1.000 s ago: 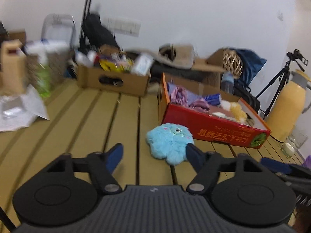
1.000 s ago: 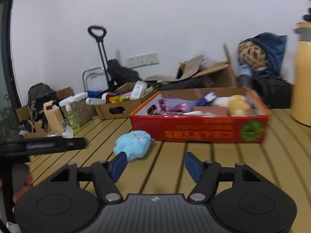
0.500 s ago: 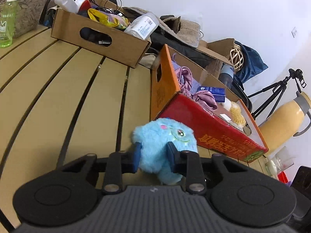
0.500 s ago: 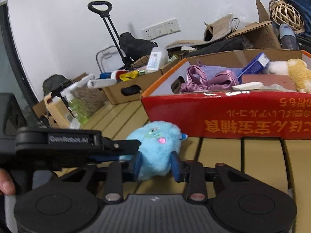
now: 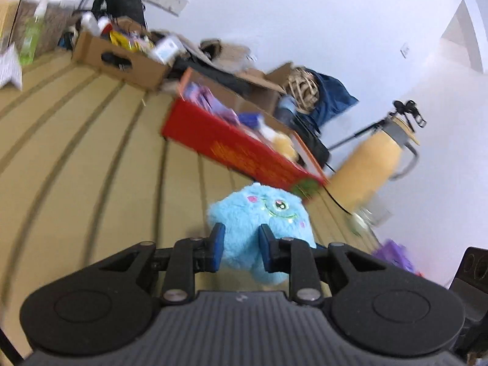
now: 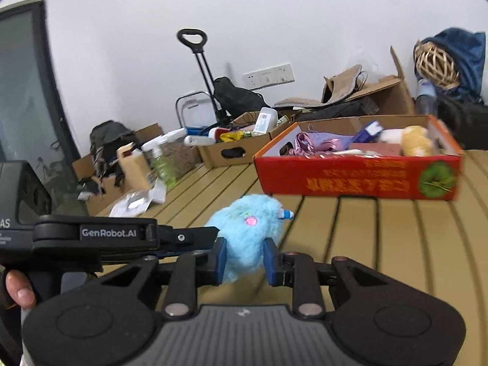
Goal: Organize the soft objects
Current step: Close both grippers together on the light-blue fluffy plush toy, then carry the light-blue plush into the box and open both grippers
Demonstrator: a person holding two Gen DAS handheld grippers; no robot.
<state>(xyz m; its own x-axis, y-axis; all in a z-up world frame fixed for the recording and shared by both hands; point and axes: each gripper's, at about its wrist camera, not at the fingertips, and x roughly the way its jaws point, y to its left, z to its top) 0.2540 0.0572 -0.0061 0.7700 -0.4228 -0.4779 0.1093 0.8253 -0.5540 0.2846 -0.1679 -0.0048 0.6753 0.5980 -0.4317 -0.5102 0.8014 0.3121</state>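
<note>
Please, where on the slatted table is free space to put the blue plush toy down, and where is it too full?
Bare slats lie in front of the red box, right of the blue plush toy. More bare slats lie left of that box. Crowded: the far edge by the cardboard box and bottles.

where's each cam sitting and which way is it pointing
Left wrist: on the left tongs, facing down along them over the slatted table to the red box and yellow jug; its jaws are closing on the blue plush.
Right wrist: on the right tongs, facing the red box and wall; jaws closing on the plush; left tongs and a hand show.
Shared: plush, red box, table.
</note>
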